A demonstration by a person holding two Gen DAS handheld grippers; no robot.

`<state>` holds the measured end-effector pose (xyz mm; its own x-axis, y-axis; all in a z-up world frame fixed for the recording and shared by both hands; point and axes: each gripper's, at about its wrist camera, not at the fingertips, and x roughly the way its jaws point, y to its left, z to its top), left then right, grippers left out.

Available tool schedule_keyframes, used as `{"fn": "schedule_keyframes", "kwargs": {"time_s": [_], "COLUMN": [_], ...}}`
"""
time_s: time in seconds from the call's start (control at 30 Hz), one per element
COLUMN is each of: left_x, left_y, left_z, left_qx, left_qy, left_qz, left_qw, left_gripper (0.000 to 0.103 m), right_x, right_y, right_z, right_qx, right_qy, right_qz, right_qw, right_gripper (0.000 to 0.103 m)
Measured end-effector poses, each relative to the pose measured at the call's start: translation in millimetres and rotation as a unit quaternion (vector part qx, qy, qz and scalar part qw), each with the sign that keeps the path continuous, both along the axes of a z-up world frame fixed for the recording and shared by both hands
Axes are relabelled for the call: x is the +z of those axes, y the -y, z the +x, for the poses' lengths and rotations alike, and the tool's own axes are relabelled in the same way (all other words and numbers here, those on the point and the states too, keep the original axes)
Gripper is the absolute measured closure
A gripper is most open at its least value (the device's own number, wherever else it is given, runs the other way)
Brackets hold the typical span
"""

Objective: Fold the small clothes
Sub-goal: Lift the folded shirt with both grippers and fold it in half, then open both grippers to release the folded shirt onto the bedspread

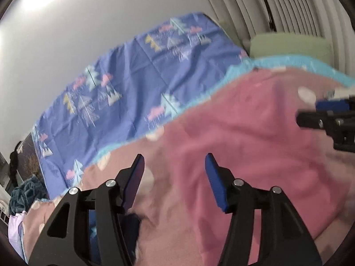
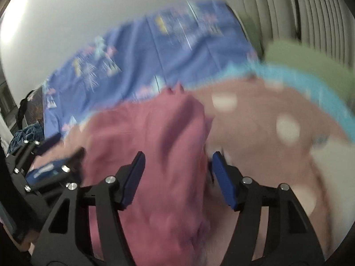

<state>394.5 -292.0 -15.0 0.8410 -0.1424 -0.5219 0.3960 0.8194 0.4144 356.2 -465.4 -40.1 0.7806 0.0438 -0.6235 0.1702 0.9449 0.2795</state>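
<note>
Pink garment (image 1: 233,146) is lying bunched on the near side of the bed, resting on a dusty-pink spotted blanket (image 2: 261,119) with a turquoise edge, and it is filling the foreground of both wrist views. You are holding your left tool (image 1: 175,177) just above the pink cloth with its blue pads spread apart and nothing between them. Your right tool (image 2: 177,173) is likewise spread wide, and a raised ridge of the garment is sitting in the gap between its pads; the pads are not pressing on it, so you are gripping nothing yet. In the left view your right tool is showing at the far right edge, over the same cloth.

Judging by the rumpled heap and the upstanding fold in the right view, the folding is looking barely begun: no flat panel, no squared edge and no stacked layers are showing. Both views are blurred, so you cannot tell which part of the garment is a sleeve, a hem or a collar. What is left seems to be nearly everything: spreading the piece flat, bringing the sides over, then doubling it.

Beyond the blanket, a blue patterned sheet (image 1: 137,71) is covering the far part of the bed, a green cushion (image 2: 306,59) is sitting at the far right by the pleated curtain (image 1: 288,4), and a dark teal cloth (image 1: 24,195) is lying heaped at the left.
</note>
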Motion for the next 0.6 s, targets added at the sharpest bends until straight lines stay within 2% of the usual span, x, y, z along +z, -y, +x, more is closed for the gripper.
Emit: {"fn": "schedule_keyframes", "kwargs": {"time_s": [0.03,0.07,0.13,0.17,0.23,0.3,0.4,0.47,0.53,0.6], "left_x": [-10,-26,-51,-64,-65,-64,-56,-46,-34,-23], "left_y": [-4,-6,-5,-6,-13,-22,-36,-48,-60,-67], "left_z": [1,2,2,-5,-13,-14,-25,-53,-90,-125], "left_qx": [-0.011,-0.025,-0.027,-0.029,-0.018,-0.002,0.023,0.024,0.012,-0.007], "left_qy": [-0.027,-0.07,-0.108,-0.11,-0.094,-0.111,-0.118,-0.126,-0.124,-0.107], "left_qz": [-0.001,0.016,0.061,0.074,0.053,0.027,-0.006,-0.053,-0.098,-0.119], "left_qw": [0.9996,0.9971,0.9919,0.9908,0.994,0.9935,0.9927,0.9903,0.9874,0.9871], "left_gripper": [0.041,0.04,0.04,0.04,0.04,0.039,0.032,0.031,0.017,0.011], "right_x": [-21,-37,-63,-65,-64,-66,-57,-48,-40,-29], "right_y": [0,-2,-7,-6,-5,-8,-10,-12,-23,-36], "right_z": [1,1,2,-2,-12,-23,-55,-88,-120,-161], "right_qx": [0.009,0.018,0.026,0.021,0.008,0.003,-0.011,-0.021,-0.016,0.006], "right_qy": [-0.04,-0.072,-0.138,-0.141,-0.145,-0.136,-0.106,-0.074,-0.051,-0.021], "right_qz": [0.005,-0.001,-0.002,0.012,0.032,0.027,0.04,0.051,0.041,0.043], "right_qw": [0.999,0.997,0.99,0.99,0.989,0.99,0.993,0.996,0.998,0.999], "right_gripper": [0.04,0.04,0.04,0.04,0.04,0.04,0.04,0.04,0.034,0.03]}}
